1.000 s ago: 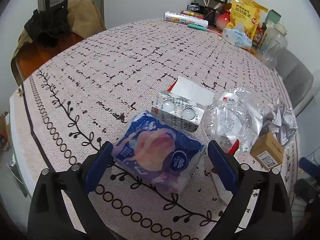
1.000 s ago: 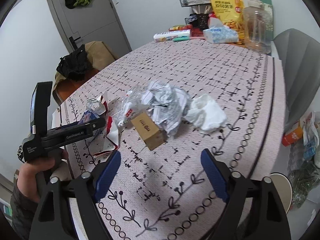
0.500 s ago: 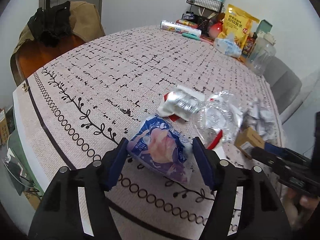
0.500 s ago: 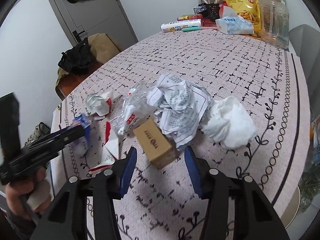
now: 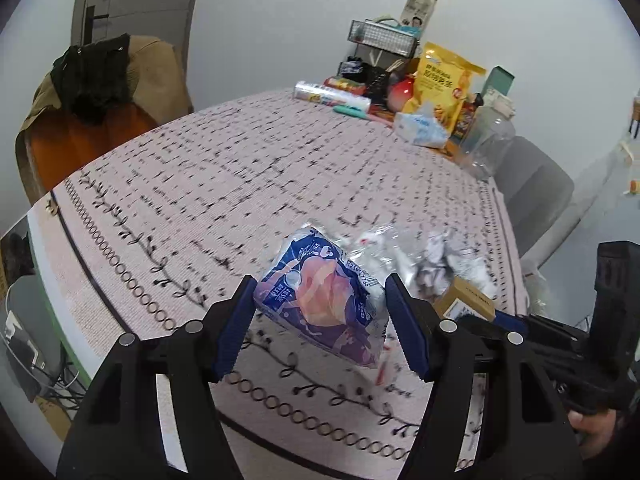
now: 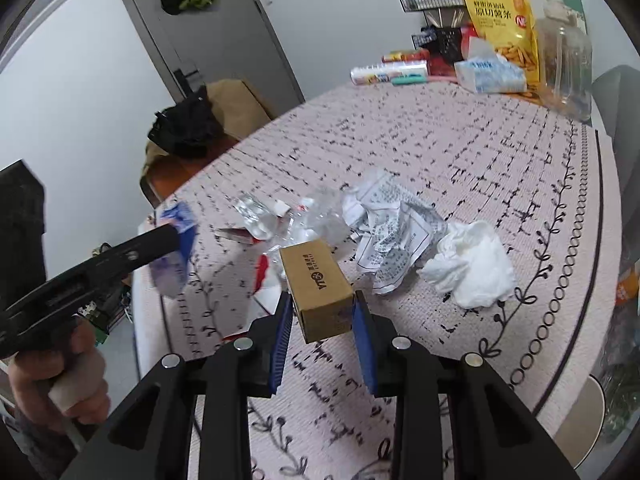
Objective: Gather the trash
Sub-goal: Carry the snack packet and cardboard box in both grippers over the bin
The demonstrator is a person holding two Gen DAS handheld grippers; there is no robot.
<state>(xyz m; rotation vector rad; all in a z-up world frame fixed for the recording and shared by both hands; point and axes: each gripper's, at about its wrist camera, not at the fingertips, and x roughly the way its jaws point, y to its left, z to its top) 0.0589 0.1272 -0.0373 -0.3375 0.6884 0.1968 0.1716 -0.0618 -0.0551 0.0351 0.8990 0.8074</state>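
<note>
The left gripper (image 5: 320, 316) is squeezing a blue snack wrapper (image 5: 320, 300) between its blue pads and holding it up above the near edge of the table (image 5: 248, 184). The right gripper (image 6: 322, 320) is pinching a small brown cardboard box (image 6: 316, 284) from both sides, near the front of the trash pile. Just behind the box, a crumpled printed paper (image 6: 392, 236) is lying on the tablecloth, with a white tissue wad (image 6: 476, 268) to its right and a clear plastic wrapper (image 6: 320, 216) to its left.
</note>
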